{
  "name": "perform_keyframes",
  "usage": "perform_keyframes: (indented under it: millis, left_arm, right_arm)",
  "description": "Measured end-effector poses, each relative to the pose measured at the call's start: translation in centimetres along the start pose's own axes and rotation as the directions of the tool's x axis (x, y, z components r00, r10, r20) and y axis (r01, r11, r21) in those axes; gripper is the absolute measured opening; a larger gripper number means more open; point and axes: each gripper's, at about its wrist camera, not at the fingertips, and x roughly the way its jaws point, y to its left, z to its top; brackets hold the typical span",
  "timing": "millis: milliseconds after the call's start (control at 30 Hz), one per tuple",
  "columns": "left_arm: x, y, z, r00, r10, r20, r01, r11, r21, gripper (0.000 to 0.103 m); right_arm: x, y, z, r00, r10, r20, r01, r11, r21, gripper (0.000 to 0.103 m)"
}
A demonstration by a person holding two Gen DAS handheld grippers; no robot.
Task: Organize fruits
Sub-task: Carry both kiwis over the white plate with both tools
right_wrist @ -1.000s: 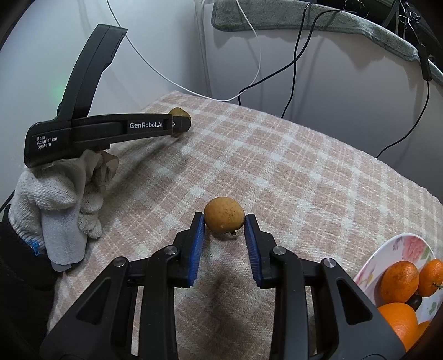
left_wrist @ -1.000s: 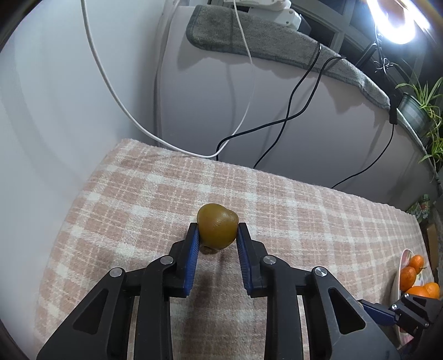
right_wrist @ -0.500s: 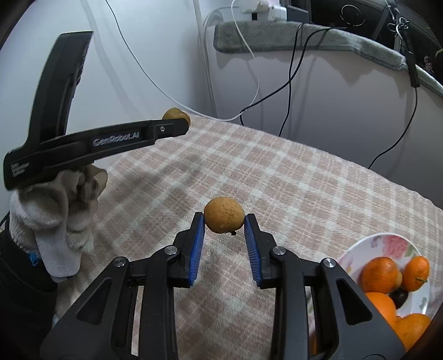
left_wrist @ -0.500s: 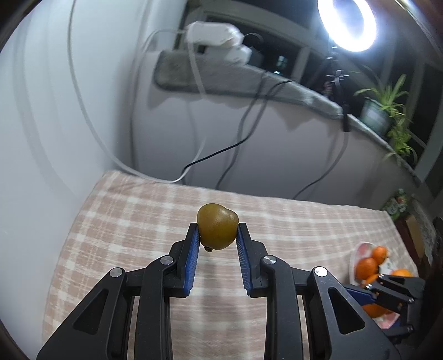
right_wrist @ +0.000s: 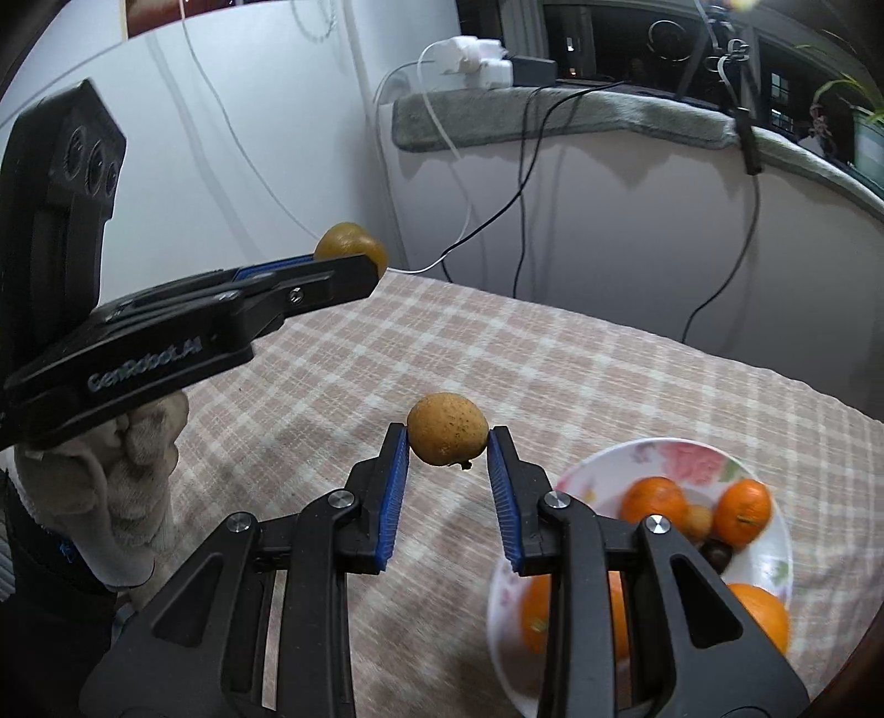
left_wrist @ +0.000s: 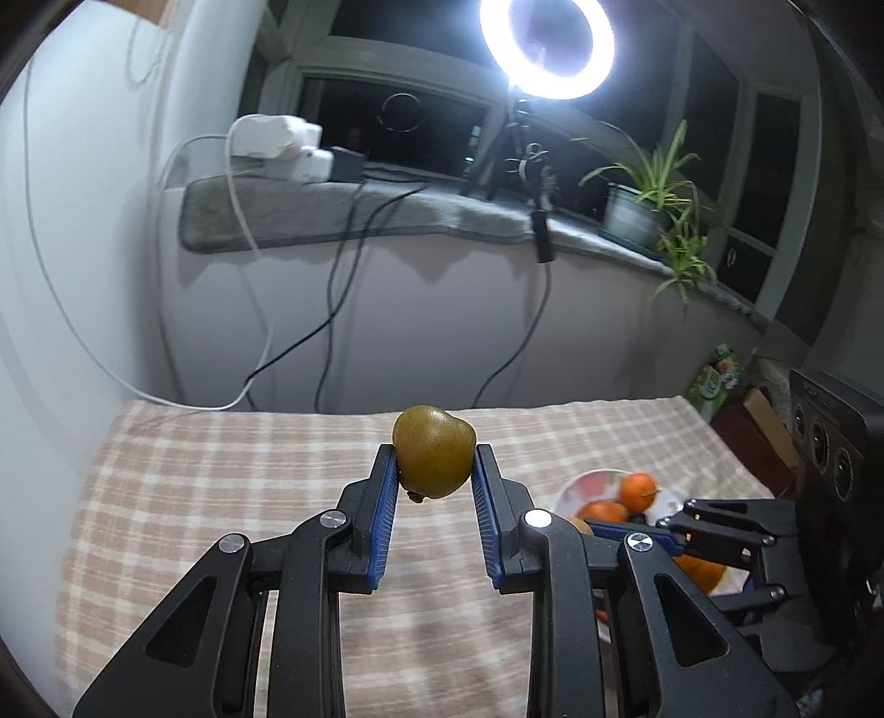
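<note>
I have both grippers clamped on fruit: left [left_wrist: 433, 475] on a greenish one [left_wrist: 435, 459], right [right_wrist: 447, 450] on a brown one [right_wrist: 447, 436], plate [right_wrist: 652, 458] at four o'clock

A ring light [left_wrist: 547, 47] glares white against dark windows; the room is dim; fisheye bending darkens corners; the oranges [right_wrist: 652, 500] look motion-blurred.

In the right wrist view, the plate [right_wrist: 652, 458] at four o'clock is partly hidden behind the right gripper's finger [right_wrist: 569, 552]; its oranges [right_wrist: 757, 613] are blurred. A small dark fruit [right_wrist: 717, 554] there is too unclear to identify.
</note>
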Motion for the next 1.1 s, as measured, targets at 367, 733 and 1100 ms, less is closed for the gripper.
perform_keyframes:
  millis: [367, 733, 1100]
  left_arm:
    - [0.5, -2.5, -0.4, 0.999, -0.036, -0.016, 0.036, 0.998, 0.046, 0.025]
    - [1.5, -3.5, -0.9, 0.996, -0.067, -0.05, 0.07, 0.996, 0.054, 0.025]
    - [3.9, -5.8, -2.3, 0.983, -0.124, -0.139, 0.135, 0.988, 0.07, 0.025]
  right_arm:
    - [-3.4, -1.9, -0.3, 0.999, -0.035, 0.028, 0.034, 0.999, 0.031, 0.031]
    - [-5.8, -5.9, -0.9, 0.995, -0.087, 0.049, 0.082, 0.992, 0.097, 0.031]
    - [-7.1, -8.1, -1.7, 0.993, -0.115, 0.028, 0.111, 0.986, 0.126, 0.031]
